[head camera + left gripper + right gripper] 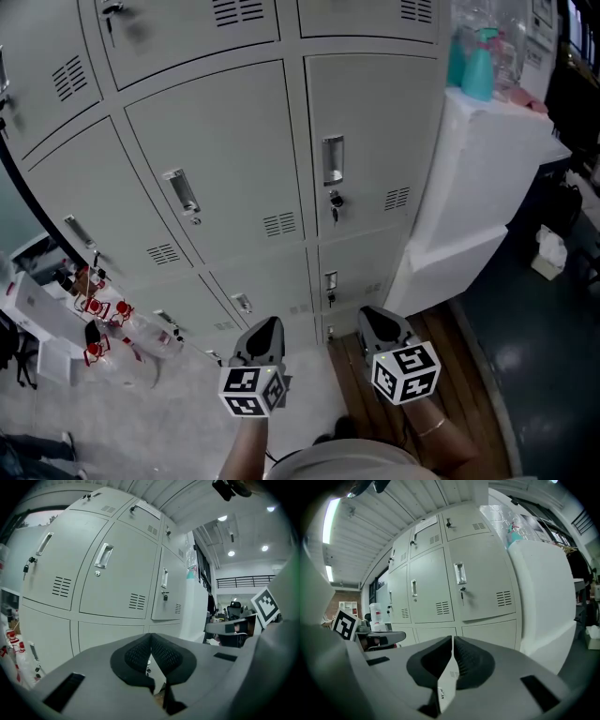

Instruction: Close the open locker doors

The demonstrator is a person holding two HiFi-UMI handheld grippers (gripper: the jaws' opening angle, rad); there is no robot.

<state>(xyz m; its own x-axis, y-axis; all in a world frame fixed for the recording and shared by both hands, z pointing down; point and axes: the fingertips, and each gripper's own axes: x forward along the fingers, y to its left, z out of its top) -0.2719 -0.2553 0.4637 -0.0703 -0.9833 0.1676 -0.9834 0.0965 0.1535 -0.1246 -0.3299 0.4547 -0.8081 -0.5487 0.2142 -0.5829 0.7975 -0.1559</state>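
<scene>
Pale grey metal locker doors with slotted vents stand ahead of both grippers, every one in view flush in its frame. The left gripper and right gripper hang side by side before the lowest row, each with jaws pressed together on nothing. A white cabinet stands right of the right gripper.

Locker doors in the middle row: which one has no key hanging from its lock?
The centre door: its lock is bare, while the left door and right door have keys dangling.
</scene>
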